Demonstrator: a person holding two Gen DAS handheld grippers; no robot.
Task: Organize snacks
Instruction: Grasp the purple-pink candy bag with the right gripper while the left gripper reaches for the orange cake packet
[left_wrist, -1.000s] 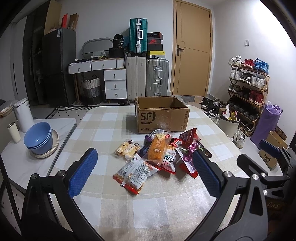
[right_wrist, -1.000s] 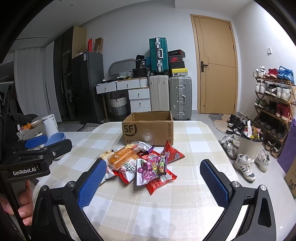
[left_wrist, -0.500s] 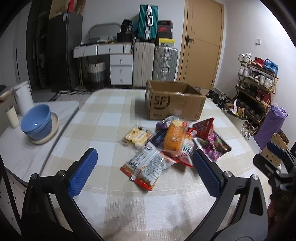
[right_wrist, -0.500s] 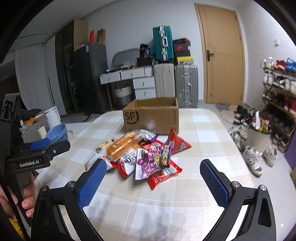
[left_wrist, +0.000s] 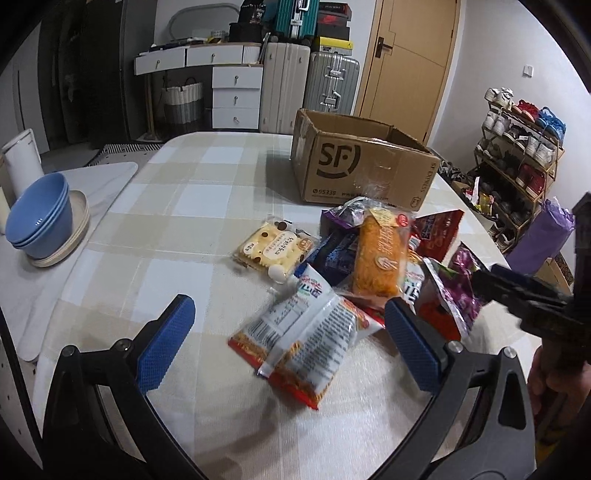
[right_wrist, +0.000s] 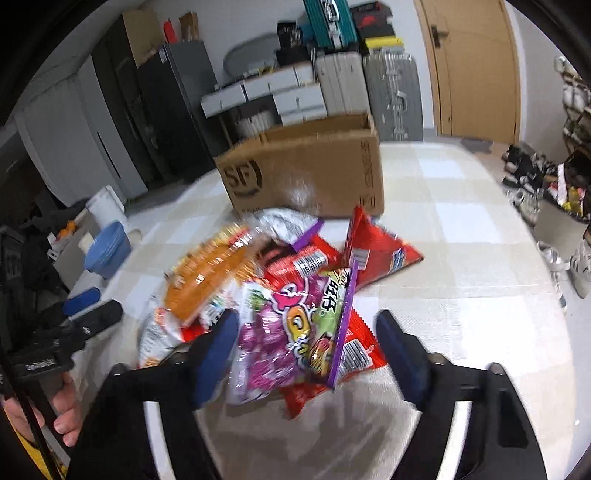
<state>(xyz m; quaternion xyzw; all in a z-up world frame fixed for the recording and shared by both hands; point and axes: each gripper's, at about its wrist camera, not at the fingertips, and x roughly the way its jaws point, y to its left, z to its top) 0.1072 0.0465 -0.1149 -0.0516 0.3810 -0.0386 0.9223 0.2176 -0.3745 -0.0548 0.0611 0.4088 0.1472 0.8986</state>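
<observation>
A round table (left_wrist: 221, 177) with a checked cloth carries an open cardboard box (left_wrist: 362, 173) near its far edge and a heap of snack packets just in front of the box, toward the middle.

Left gripper (left_wrist: 290, 332): jaws wide, nothing pressed between them. It hangs over the near side of the heap; a white and red packet (left_wrist: 306, 339) lies on the cloth in the line between its fingers, not touched by either pad as far as can be seen.

Right gripper (right_wrist: 306, 350): its jaws have just been closing and now stand at a middling width. A purple candy bag (right_wrist: 280, 332) lies between them, on top of a red packet (right_wrist: 354, 354). The picture is blurred, and no pad can be seen pressing on the bag.

Other items in the heap: an orange packet (left_wrist: 380, 258) lying on top, a pale yellow biscuit pack (left_wrist: 273, 251) on the cloth at the heap's left side, and a red bag (right_wrist: 380, 251) nearest the box.

At the left edge, on a separate white surface, blue bowls (left_wrist: 40, 218) stand stacked on a plate. The box interior cannot be seen.
</observation>
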